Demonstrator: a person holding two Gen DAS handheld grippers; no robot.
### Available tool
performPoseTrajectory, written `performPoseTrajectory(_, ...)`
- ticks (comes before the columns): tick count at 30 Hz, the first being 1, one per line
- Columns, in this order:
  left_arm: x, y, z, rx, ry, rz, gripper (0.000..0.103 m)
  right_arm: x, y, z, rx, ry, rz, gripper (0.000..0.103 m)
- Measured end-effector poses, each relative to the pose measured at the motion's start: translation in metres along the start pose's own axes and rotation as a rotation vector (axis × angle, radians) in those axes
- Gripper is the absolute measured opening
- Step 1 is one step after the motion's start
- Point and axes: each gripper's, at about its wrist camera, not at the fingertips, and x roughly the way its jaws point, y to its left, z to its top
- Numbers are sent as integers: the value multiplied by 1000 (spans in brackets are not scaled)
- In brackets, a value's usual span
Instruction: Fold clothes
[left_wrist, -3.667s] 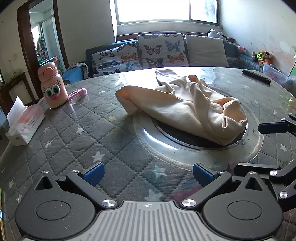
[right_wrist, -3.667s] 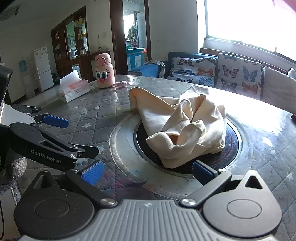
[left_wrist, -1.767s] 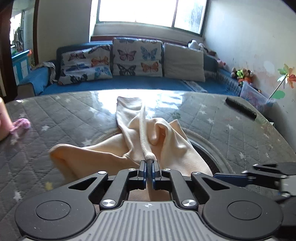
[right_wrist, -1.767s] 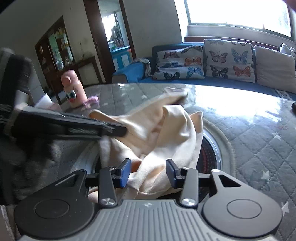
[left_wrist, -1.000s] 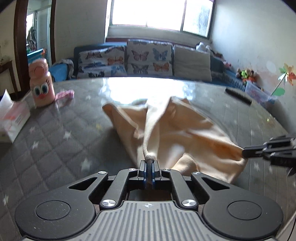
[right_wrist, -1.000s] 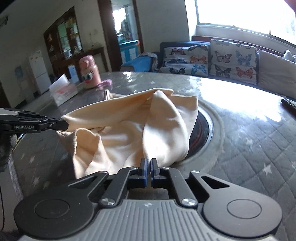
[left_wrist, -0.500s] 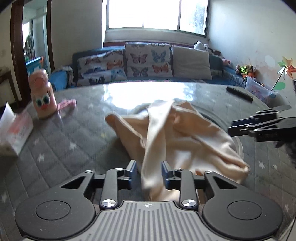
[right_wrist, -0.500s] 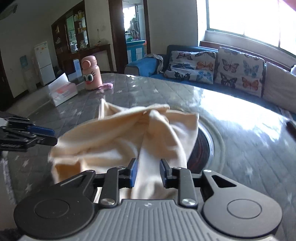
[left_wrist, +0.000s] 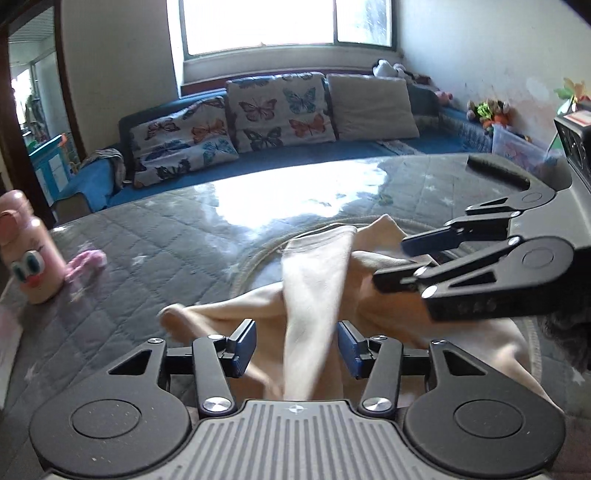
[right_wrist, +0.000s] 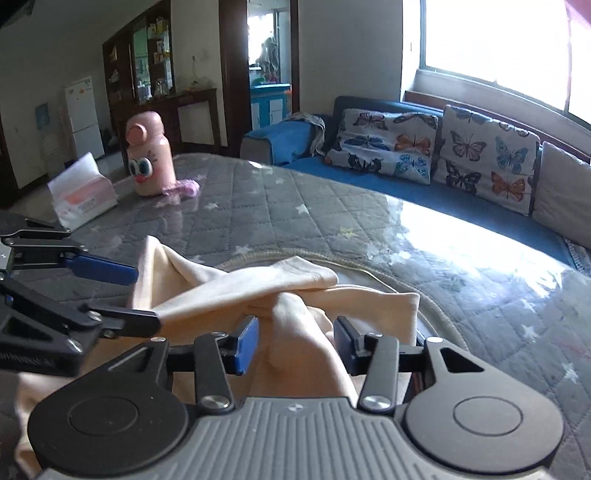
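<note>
Lying crumpled on the grey quilted table (left_wrist: 155, 236), over the round inset near the middle: cream garment (left_wrist: 314, 280), soft, light and limp, sagging wherever unsupported; judging it non-fragile but liable to slide on the glossy cover. Opening at this moment, left gripper (left_wrist: 297, 345) jaws spreading with a ridge of cloth passing between the pads, not pinched; likewise opening, right gripper (right_wrist: 295, 341), a fold lying loose between its jaws. Advising hold at hems or corners rather than bunched ridges; pinching a single layer; keeping clear of the pink bottle (right_wrist: 147, 164) and tissue pack (right_wrist: 83, 195) well apart.
</note>
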Motion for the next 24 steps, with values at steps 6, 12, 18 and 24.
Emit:
performPoseTrajectory(6, 29, 0, 0, 3, 27, -5, 10, 17, -8, -8, 34, 25, 7, 17)
performPoseTrajectory(12, -2, 16, 2, -44, -45, 21, 6, -10, -16, -13, 56, -20, -21, 11)
performPoseTrajectory(18, -56, 45, -3, -120, -136, 86, 6, -56, -35, -23, 107, -80, -84, 11)
performPoseTrajectory(24, -105, 79, -32, -198, -176, 170, 6, -104, -59, -46, 173, -105, -182, 11)
